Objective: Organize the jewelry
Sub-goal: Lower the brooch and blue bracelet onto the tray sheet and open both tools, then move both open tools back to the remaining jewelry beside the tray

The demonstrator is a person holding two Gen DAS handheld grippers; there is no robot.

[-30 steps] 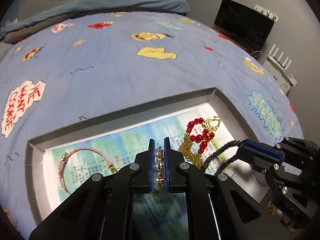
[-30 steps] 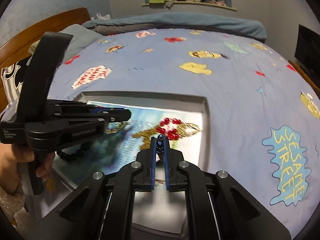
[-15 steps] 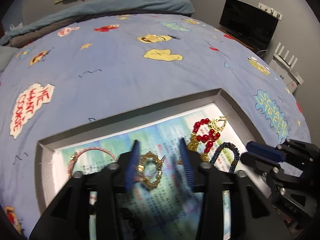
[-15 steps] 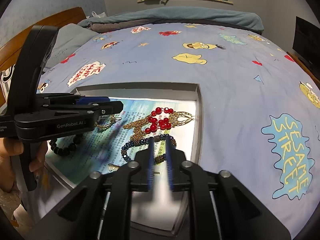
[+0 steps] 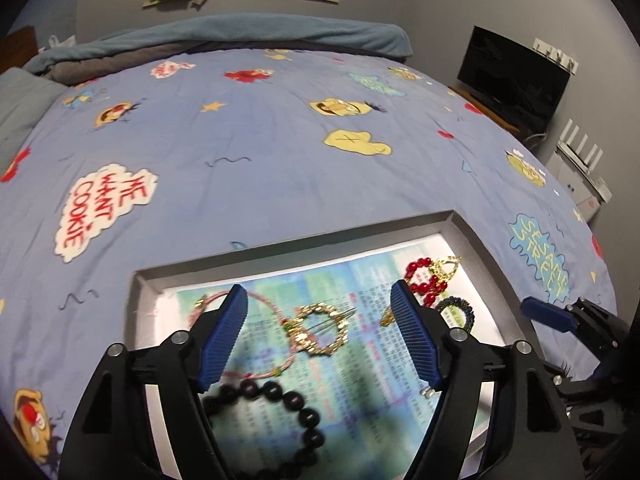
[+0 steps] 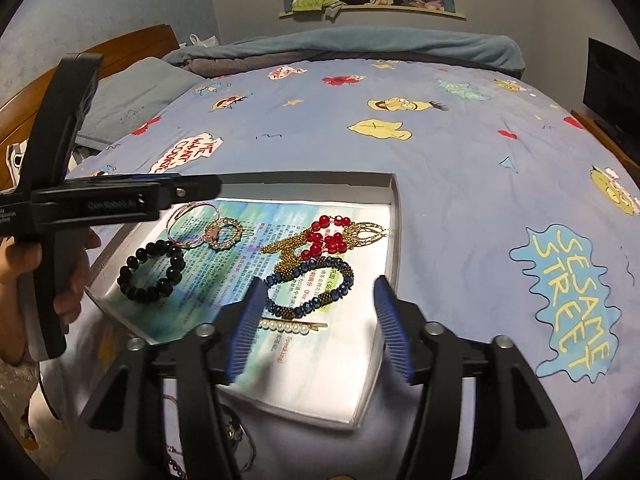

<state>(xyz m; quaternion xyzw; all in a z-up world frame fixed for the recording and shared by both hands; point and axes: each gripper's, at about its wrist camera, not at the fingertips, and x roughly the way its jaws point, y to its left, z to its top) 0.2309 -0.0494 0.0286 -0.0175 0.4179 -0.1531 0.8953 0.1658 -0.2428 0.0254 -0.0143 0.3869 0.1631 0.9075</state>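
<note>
Matt black plastic on both tongs, ribbed blue pads inside. Ahead of them a grey card tray lined with glossy printed paper. On it – shiny black beads, faceted red beads on gold metal chain, glinting dark blue beads, pearly hair clip. Beyond, soft printed cloth bedspread; wooden headboard far left.

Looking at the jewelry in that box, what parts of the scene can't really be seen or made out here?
- Left wrist view: the black bead bracelet is blurred, partly behind the left gripper.
- Right wrist view: dark strands on the bedspread below the box are shadowed behind the right gripper; kind unclear.
- Print on the box's paper lining: too small to read.
</note>
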